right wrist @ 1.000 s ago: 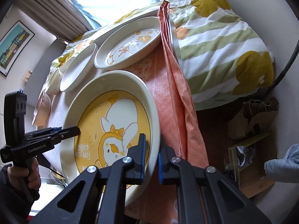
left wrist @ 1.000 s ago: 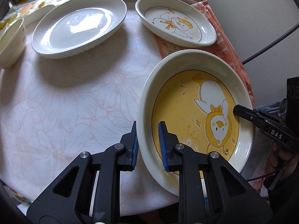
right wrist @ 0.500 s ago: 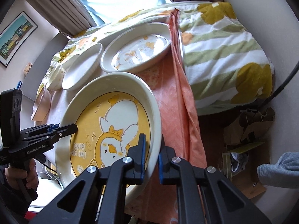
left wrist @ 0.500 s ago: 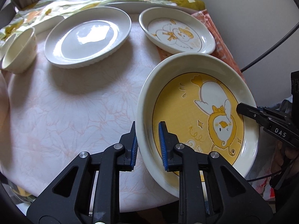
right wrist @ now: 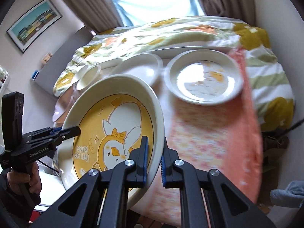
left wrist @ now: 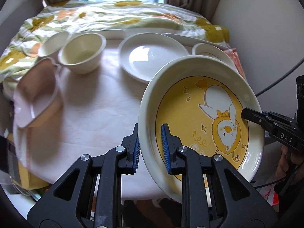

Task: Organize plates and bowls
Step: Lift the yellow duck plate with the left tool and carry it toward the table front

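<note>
Both grippers hold one deep yellow plate [left wrist: 201, 114] with a cartoon bird, lifted above the table. My left gripper [left wrist: 151, 146] is shut on its left rim. My right gripper [right wrist: 154, 158] is shut on its right rim; the plate [right wrist: 114, 125] tilts in that view. A plain white plate [left wrist: 152, 57] sits on the table behind it. A smaller white cartoon plate [right wrist: 204, 79] lies on the orange cloth; its rim [left wrist: 207, 50] shows behind the held plate. Two cream bowls [left wrist: 81, 53] stand at the far left.
A pink heart-shaped dish [left wrist: 34, 95] stands at the table's left edge. A long white tray [right wrist: 190, 47] lies along the far edge against a floral blanket [left wrist: 114, 13]. An orange cloth [right wrist: 214, 133] covers the table's right side. A wall stands close on the right.
Both grippers have lifted the yellow plate higher and drawn it back from the table. The bowls and pink dish have come into the left wrist view.
</note>
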Motion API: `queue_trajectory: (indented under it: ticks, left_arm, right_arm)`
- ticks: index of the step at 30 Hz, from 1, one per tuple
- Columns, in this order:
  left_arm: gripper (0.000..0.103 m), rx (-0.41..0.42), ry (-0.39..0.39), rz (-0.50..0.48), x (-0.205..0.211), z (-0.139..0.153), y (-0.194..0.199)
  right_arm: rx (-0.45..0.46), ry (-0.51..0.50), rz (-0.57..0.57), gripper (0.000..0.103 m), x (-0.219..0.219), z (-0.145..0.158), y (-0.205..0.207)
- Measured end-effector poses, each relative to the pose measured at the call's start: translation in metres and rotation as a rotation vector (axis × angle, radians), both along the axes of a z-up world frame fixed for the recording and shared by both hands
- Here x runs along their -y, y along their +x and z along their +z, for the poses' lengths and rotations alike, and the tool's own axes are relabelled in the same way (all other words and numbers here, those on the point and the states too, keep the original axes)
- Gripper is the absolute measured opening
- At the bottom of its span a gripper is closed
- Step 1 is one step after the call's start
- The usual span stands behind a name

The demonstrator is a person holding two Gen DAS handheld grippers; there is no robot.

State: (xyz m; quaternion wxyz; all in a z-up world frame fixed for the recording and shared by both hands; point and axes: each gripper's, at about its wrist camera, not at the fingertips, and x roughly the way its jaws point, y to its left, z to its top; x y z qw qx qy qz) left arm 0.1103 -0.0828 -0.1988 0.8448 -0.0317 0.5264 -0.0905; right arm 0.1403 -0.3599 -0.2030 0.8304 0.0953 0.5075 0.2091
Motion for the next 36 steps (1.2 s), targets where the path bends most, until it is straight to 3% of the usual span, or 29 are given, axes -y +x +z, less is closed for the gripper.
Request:
queue_trajectory:
  ticks: [7, 14, 25, 29, 36]
  left_arm:
    - [0.018, -0.026, 0.020, 0.018, -0.082, -0.018, 0.009]
    - [0.018, -0.045, 0.002, -0.015, -0.132, -0.063, 0.021]
    - [0.018, -0.043, -0.071, -0.046, -0.154, -0.090, 0.024]
    - [0.018, -0.014, -0.013, -0.082, -0.147, -0.090, 0.021]
    - [0.022, -0.025, -0.016, -0.066, -0.145, -0.090, 0.021]
  right_arm:
    - [-0.035, 0.005, 0.038, 0.011, -0.085, -0.019, 0.011]
    - [-0.058, -0.013, 0.022, 0.011, -0.137, -0.060, 0.016]
    - [-0.066, -0.042, -0.011, 0.013, -0.157, -0.081, 0.017]
    - [-0.071, -0.028, -0.034, 0.014, -0.157, -0.086, 0.015]
    - [-0.071, -0.046, -0.050, 0.014, -0.154, -0.086, 0.011]
